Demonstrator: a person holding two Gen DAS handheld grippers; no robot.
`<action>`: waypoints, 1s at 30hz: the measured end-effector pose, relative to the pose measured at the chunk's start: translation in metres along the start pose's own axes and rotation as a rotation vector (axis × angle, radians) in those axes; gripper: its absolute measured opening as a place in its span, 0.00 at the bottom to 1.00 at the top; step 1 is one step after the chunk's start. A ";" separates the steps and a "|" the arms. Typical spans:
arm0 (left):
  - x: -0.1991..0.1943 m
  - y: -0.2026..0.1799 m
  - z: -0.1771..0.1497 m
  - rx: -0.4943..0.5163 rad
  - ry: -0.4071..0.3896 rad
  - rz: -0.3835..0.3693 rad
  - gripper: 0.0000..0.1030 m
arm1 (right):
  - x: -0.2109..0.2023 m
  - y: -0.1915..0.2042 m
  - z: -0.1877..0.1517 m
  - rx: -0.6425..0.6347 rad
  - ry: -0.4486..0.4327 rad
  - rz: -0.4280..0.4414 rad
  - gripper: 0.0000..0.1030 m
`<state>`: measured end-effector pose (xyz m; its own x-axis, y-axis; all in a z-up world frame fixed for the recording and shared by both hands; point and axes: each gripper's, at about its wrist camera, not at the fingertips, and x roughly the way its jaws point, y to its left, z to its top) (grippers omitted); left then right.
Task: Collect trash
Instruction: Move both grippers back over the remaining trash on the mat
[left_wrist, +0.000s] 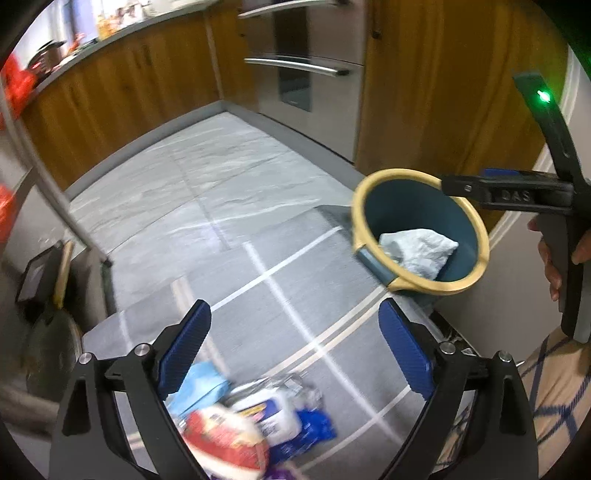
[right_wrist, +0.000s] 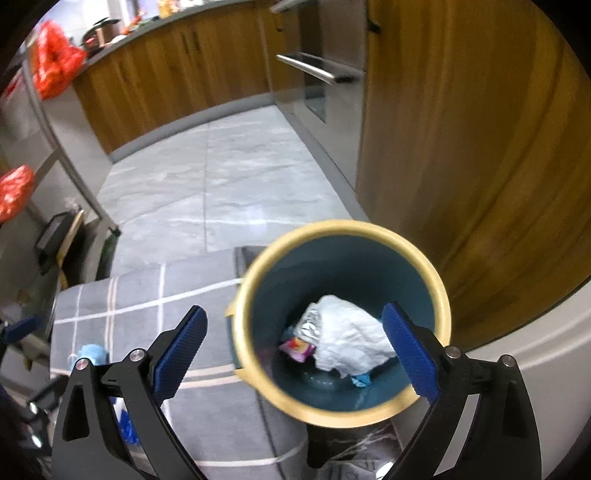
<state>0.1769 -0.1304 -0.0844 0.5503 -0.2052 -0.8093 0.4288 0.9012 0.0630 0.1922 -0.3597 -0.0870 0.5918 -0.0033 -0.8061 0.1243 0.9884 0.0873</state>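
Below the right gripper, whose jaws gape wide and hold nothing, sits the bin with a crumpled white wrapper inside. Under the left gripper, equally wide and empty, loose wrappers lie on the grey rug.

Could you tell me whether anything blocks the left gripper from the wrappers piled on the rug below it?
Nothing visible does. The left gripper is open and empty above the wrappers on the rug. The bin stands off to the right.
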 end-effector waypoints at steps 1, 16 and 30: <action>-0.004 0.006 -0.003 -0.014 0.000 0.009 0.89 | -0.002 0.005 -0.002 -0.009 -0.005 0.004 0.93; -0.039 0.116 -0.083 -0.310 0.029 0.094 0.90 | -0.009 0.114 -0.041 -0.239 0.028 0.076 0.93; 0.005 0.096 -0.122 -0.229 0.168 0.028 0.90 | 0.030 0.179 -0.075 -0.351 0.163 0.106 0.93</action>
<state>0.1334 0.0015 -0.1538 0.4253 -0.1302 -0.8956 0.2313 0.9724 -0.0315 0.1725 -0.1713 -0.1401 0.4492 0.0981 -0.8880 -0.2274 0.9738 -0.0074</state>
